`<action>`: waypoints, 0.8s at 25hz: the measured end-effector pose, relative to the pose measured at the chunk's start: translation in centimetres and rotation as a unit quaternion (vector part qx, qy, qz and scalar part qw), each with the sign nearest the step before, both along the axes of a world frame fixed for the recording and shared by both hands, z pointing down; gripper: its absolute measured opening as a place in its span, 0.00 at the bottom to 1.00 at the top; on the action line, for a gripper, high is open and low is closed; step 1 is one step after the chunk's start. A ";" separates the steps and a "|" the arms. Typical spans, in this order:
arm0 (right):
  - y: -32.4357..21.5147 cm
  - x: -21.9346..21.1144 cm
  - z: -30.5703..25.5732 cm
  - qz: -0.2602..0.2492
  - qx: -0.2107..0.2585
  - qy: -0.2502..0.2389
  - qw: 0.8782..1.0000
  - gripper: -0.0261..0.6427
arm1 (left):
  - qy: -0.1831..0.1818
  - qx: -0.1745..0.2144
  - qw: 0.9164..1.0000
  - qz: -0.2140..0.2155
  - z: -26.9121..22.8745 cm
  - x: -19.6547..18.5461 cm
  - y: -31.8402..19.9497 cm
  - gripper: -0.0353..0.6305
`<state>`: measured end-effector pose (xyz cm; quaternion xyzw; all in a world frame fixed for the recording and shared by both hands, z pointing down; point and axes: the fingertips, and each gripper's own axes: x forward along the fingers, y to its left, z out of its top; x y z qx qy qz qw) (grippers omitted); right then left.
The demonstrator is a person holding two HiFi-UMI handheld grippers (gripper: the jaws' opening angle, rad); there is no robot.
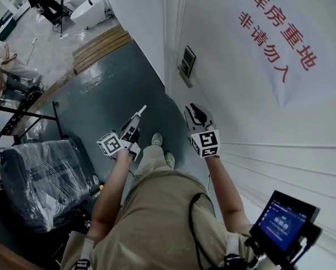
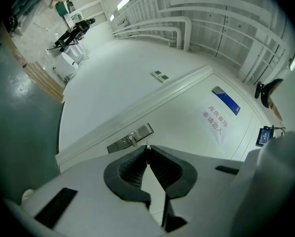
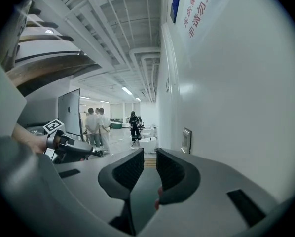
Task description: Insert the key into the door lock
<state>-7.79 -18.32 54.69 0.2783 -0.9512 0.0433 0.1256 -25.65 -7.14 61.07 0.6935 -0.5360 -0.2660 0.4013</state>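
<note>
Here, left hand-held gripper (image 2: 147,152) clamping key (image 2: 147,146), lengthwise tip towards door lock (image 2: 130,138), right hand-held gripper (image 3: 149,155) parted, empty

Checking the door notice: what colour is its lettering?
Red lettering, clearest in the head view.

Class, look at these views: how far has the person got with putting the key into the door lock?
Done: the left gripper is shut on a small metal tip, apparently the key. In hand: it points toward the lock plate, with a clear gap between them. Left: closing that gap, lining the key up and inserting it. The right gripper is open and empty.
</note>
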 end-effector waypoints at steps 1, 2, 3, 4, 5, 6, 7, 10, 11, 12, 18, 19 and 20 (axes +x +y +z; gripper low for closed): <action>-0.4 -0.3 -0.1 0.003 0.002 0.003 1.000 0.15 | -0.007 0.002 1.000 0.009 -0.1 0.0 -0.9 0.10; -0.8 -0.7 -0.1 0.007 0.004 0.006 1.000 0.15 | -0.009 0.005 1.000 0.018 -0.4 0.2 -1.7 0.10; -1.3 -1.0 -0.2 0.011 0.005 0.008 1.000 0.15 | -0.009 0.007 1.000 0.026 -0.6 0.3 -2.6 0.10; -1.7 -1.3 -0.3 0.015 0.006 0.009 1.000 0.15 | -0.008 0.007 0.999 0.033 -0.6 0.3 -3.4 0.10; -2.1 -1.6 -0.3 0.019 0.007 0.009 1.000 0.15 | -0.008 0.006 0.999 0.040 -0.6 0.3 -4.2 0.10; -2.6 -1.9 -0.4 0.022 0.008 0.008 1.000 0.15 | -0.006 0.004 0.999 0.046 -0.4 0.2 -5.0 0.10; -3.0 -2.2 -0.5 0.026 0.009 0.009 1.000 0.15 | -0.004 0.002 0.999 0.052 -0.2 0.1 -5.7 0.10; -3.9 -2.7 -0.5 0.038 0.008 0.016 0.999 0.15 | 0.002 -0.004 0.997 0.072 0.5 0.0 -7.6 0.10; -4.2 -2.9 -0.4 0.043 0.007 0.019 0.999 0.15 | 0.002 -0.005 0.997 0.077 0.7 -0.1 -8.2 0.10; -4.5 -3.0 -0.5 0.047 0.008 0.020 0.999 0.15 | 0.002 -0.007 0.997 0.081 1.0 -0.3 -8.8 0.10; -5.9 -3.7 -1.0 0.070 0.013 0.025 0.997 0.15 | 0.021 -0.024 0.993 0.115 2.4 -0.1 -12.0 0.10; -6.1 -3.8 -1.0 0.072 0.013 0.026 0.997 0.15 | 0.024 -0.028 0.992 0.118 2.7 -0.1 -12.5 0.10; -6.3 -3.8 -1.0 0.075 0.013 0.029 0.997 0.15 | 0.027 -0.031 0.992 0.121 2.9 0.0 -13.0 0.10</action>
